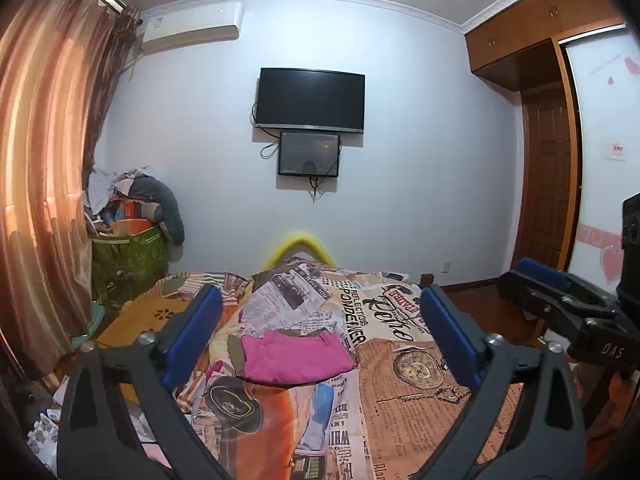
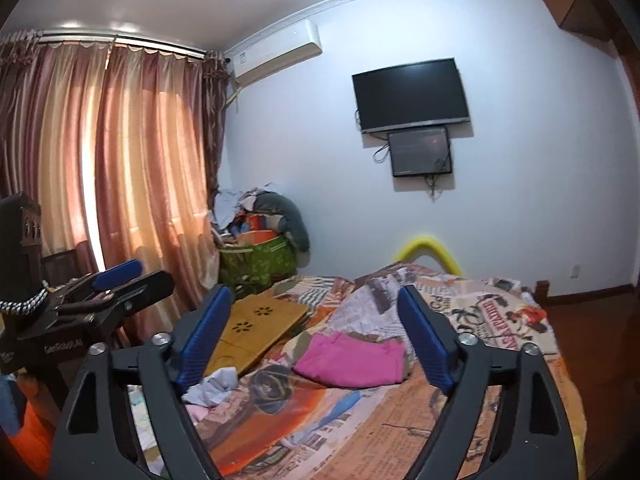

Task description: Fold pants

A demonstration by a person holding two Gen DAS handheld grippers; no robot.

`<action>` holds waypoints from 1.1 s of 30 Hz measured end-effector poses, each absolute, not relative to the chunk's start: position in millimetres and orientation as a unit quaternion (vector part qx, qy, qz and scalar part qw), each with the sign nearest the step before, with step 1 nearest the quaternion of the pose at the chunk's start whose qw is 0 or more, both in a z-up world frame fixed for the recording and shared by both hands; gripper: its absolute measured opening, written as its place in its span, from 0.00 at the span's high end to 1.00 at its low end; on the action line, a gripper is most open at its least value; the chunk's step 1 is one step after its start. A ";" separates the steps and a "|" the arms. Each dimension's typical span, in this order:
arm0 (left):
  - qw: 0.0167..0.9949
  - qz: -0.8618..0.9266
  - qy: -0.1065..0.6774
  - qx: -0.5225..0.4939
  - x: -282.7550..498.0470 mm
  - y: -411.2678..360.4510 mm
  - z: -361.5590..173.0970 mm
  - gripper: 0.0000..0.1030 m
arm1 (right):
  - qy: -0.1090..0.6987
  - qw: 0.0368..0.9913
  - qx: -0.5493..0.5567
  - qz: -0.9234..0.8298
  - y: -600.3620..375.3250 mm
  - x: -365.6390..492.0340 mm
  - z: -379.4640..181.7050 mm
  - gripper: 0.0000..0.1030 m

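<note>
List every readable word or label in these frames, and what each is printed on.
"DAS": on the right gripper, seen from the left wrist.
"PONDERNER", roughly, and "REFLECTIONS": on the printed bedspread.
Other bedspread print, the wardrobe door stickers and the left gripper's lettering: too small or blurred.

The pants are plain pink. The bedspread is orange, cream and tan, printed with newspaper text, a pocket watch and a hat. Each gripper is black with 2 blue pads. The curtain is striped pink-orange. The board is tan with flower cut-outs. The bag is patterned green.
</note>
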State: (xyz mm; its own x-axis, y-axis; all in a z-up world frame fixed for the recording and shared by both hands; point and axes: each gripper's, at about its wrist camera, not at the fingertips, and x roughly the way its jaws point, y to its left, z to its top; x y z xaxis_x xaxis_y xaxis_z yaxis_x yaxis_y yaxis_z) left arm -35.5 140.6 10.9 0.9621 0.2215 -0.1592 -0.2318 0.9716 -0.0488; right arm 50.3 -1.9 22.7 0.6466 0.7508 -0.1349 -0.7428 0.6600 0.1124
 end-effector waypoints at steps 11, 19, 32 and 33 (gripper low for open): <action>0.990 0.118 0.075 -0.031 -39.6 137.6 4.4 0.01 | 0.069 0.917 0.008 0.393 0.5 43.4 25.1 0.00; 0.989 0.120 0.082 -0.032 -37.3 136.6 0.7 0.00 | 0.071 0.917 0.002 0.392 -2.0 36.7 18.5 0.00; 0.988 0.121 0.091 -0.035 -35.1 137.5 -3.6 0.00 | 0.083 0.919 -0.002 0.386 -4.9 37.7 17.3 0.00; 0.988 0.120 0.092 -0.036 -35.1 137.8 -3.8 0.00 | 0.084 0.918 -0.001 0.387 -5.1 38.1 17.8 0.00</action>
